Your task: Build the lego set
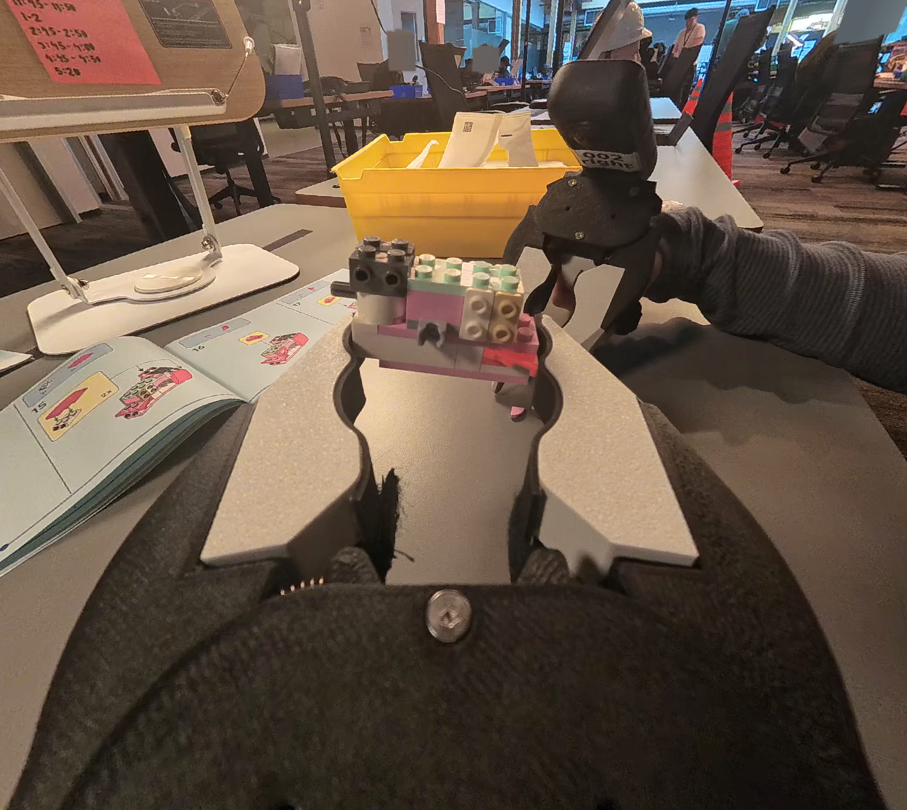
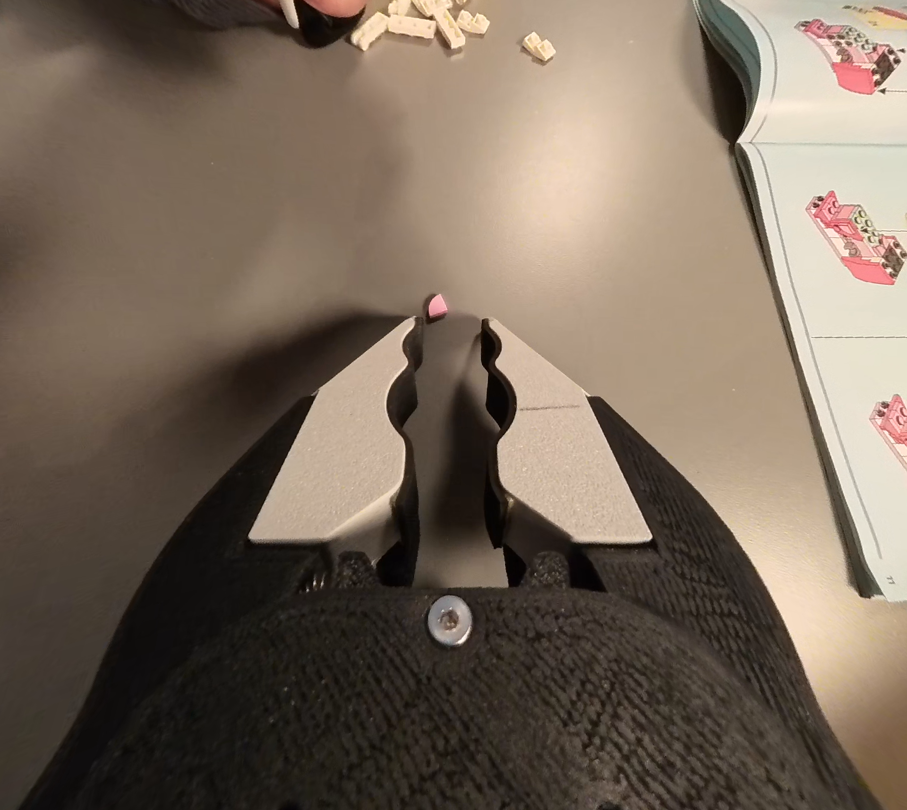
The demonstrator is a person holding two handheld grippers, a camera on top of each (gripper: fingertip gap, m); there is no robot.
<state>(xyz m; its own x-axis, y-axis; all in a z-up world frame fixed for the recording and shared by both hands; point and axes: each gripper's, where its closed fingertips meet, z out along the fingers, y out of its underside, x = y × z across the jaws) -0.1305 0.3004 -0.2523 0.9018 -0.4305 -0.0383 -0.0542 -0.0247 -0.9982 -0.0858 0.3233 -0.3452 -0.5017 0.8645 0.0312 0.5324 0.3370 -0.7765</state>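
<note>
1. Left gripper clamped the multicoloured brick model, both pads pressing its ends, model lifted clear of the grey table.
2. Right gripper stood slightly parted, nothing between pads; small pink piece lay just beyond its tips.
3. White bricks lay scattered farther out; instruction booklet open along the table's left edge; yellow bin at the far edge.

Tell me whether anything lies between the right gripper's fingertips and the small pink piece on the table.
Nothing visible does. The small pink piece lies on bare grey table just beyond the right gripper, nearer its left fingertip. The jaws stand apart with nothing between them.
</note>
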